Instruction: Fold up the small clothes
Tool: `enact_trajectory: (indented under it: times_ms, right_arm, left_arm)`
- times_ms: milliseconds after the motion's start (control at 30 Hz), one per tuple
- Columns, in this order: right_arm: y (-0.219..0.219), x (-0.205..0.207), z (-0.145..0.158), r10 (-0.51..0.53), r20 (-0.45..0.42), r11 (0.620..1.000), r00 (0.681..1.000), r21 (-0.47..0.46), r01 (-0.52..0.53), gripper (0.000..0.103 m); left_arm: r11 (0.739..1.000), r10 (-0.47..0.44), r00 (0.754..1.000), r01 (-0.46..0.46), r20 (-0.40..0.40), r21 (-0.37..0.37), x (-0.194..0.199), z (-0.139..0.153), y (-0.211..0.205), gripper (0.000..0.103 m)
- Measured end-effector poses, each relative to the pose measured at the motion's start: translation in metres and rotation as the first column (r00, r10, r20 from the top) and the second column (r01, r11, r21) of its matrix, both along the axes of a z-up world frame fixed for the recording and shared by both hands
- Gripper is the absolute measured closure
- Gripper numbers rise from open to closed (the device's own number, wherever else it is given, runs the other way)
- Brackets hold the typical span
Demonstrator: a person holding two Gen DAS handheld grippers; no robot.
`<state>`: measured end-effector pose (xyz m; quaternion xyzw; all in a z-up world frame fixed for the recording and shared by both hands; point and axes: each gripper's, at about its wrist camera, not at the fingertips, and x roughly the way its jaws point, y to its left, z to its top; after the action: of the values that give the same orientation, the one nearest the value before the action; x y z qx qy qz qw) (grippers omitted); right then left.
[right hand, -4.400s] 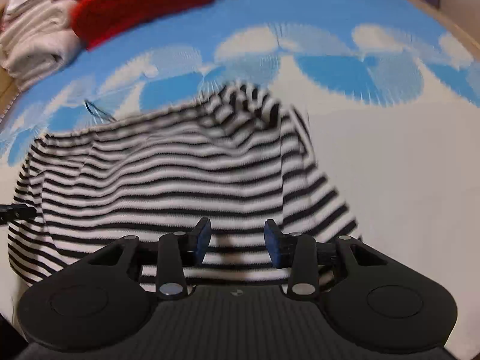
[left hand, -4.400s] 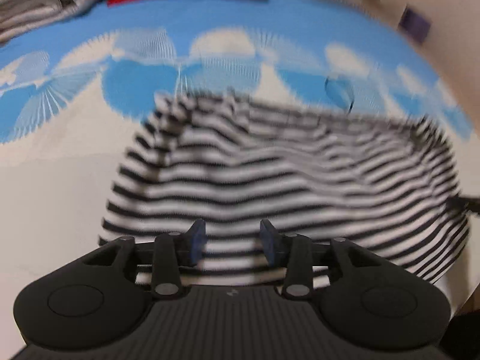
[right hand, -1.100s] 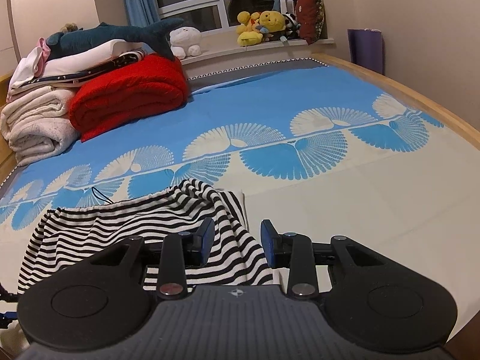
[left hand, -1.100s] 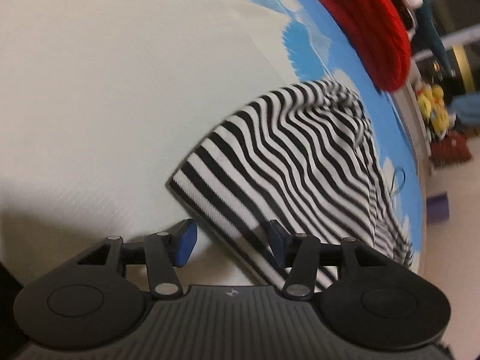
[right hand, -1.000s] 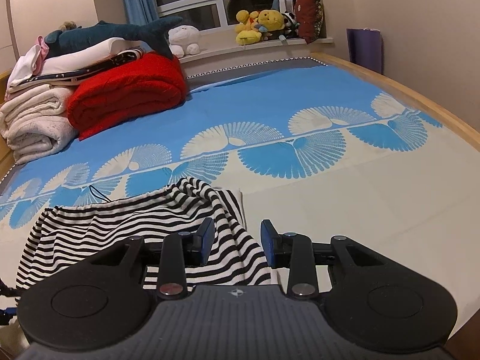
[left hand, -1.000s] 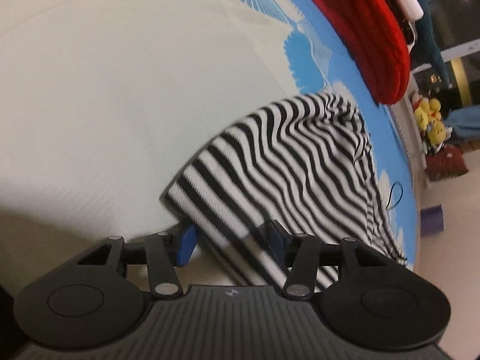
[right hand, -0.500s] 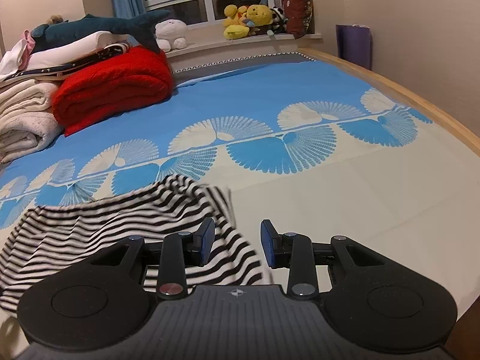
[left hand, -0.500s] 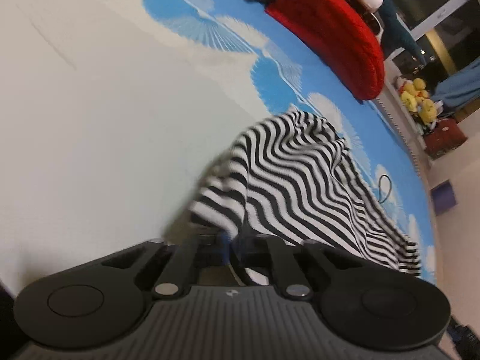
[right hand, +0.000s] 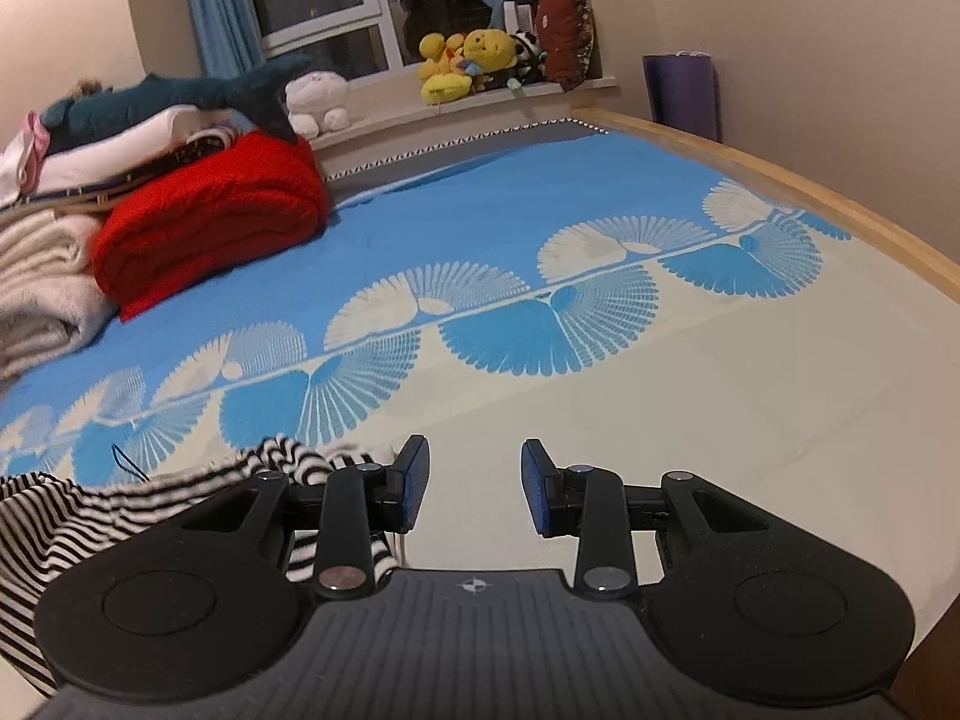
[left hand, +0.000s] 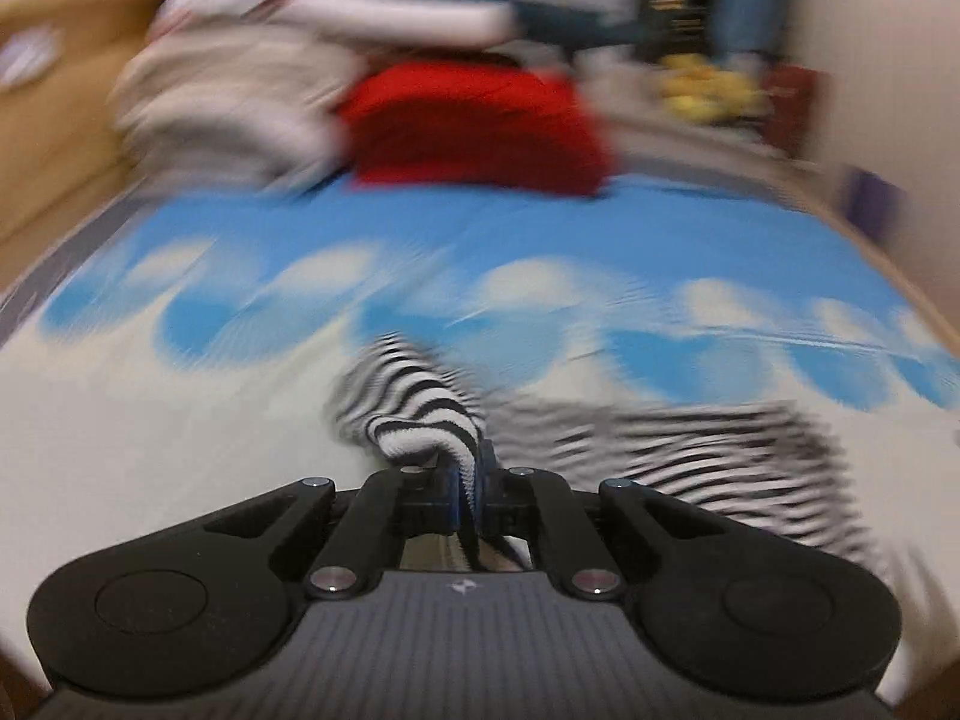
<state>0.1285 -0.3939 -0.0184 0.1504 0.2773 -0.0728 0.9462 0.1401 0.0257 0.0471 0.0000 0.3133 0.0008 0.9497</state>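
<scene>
A black-and-white striped garment [left hand: 414, 414] lies on the bed. My left gripper [left hand: 471, 471] is shut on its edge, and that corner bunches up above the jaws while the rest trails blurred to the right. In the right wrist view the same striped garment [right hand: 72, 516] sits at the lower left, partly hidden behind the gripper body. My right gripper [right hand: 474, 483] stands open over bare cream sheet, nothing between its blue pads, just right of the cloth.
A blue and cream fan-patterned bedsheet [right hand: 540, 228] covers the bed. A folded red blanket [right hand: 210, 222] and stacked pale towels [right hand: 42, 294] lie at the far left. Plush toys [right hand: 468, 60] line the windowsill. A wooden bed rim [right hand: 780, 180] runs along the right.
My left gripper closed on the garment's edge, then rose and rolled level, lifting that corner off the sheet. In the right view the cloth has shifted left; the right gripper stayed put.
</scene>
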Motion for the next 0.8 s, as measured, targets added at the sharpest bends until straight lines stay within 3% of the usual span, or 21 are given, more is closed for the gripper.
enact_trajectory:
  times_ms: [100,200,300,367,400,433,500,600,800]
  right_arm:
    - [-0.012,-0.003,0.003,-0.004,0.025,1.000,1.000,0.024,0.004,0.068]
    - [-0.023,-0.006,0.004,-0.007,0.037,1.000,0.999,0.017,0.007,0.068]
    - [-0.033,-0.009,0.004,-0.003,0.048,1.000,0.999,0.004,0.003,0.068]
    - [-0.039,-0.010,0.004,0.006,0.050,1.000,0.999,0.006,-0.006,0.068]
    - [-0.043,-0.010,0.003,0.018,0.047,1.000,0.999,0.020,-0.019,0.068]
    - [-0.045,-0.010,0.001,0.030,0.042,0.999,0.999,0.034,-0.031,0.068]
    - [-0.050,-0.009,-0.001,0.052,0.031,0.996,0.998,0.074,-0.054,0.068]
    - [-0.052,0.000,-0.007,0.099,0.002,0.981,0.995,0.165,-0.098,0.068]
    - [-0.023,0.028,-0.023,0.224,-0.084,0.939,0.971,0.285,-0.192,0.067]
  left_arm:
    - [0.981,-0.194,0.980,0.195,0.051,-0.001,-0.007,0.013,-0.081,0.099]
    - [0.917,-0.396,0.917,0.398,0.053,-0.017,-0.021,0.000,-0.163,0.099]
    - [0.830,-0.556,0.831,0.553,-0.027,-0.080,-0.027,-0.036,-0.226,0.098]
    - [0.752,-0.658,0.732,0.627,-0.176,-0.202,-0.021,-0.069,-0.252,0.097]
    - [0.732,-0.680,0.699,0.640,-0.219,-0.233,-0.021,-0.079,-0.257,0.097]
    - [0.726,-0.688,0.686,0.647,-0.236,-0.235,-0.022,-0.083,-0.258,0.097]
    - [0.733,-0.680,0.695,0.642,-0.234,-0.224,-0.025,-0.077,-0.243,0.088]
    - [0.749,-0.661,0.725,0.617,-0.195,-0.241,-0.024,-0.055,-0.197,0.085]
    - [0.816,-0.575,0.795,0.574,-0.192,-0.069,-0.006,-0.019,-0.115,0.082]
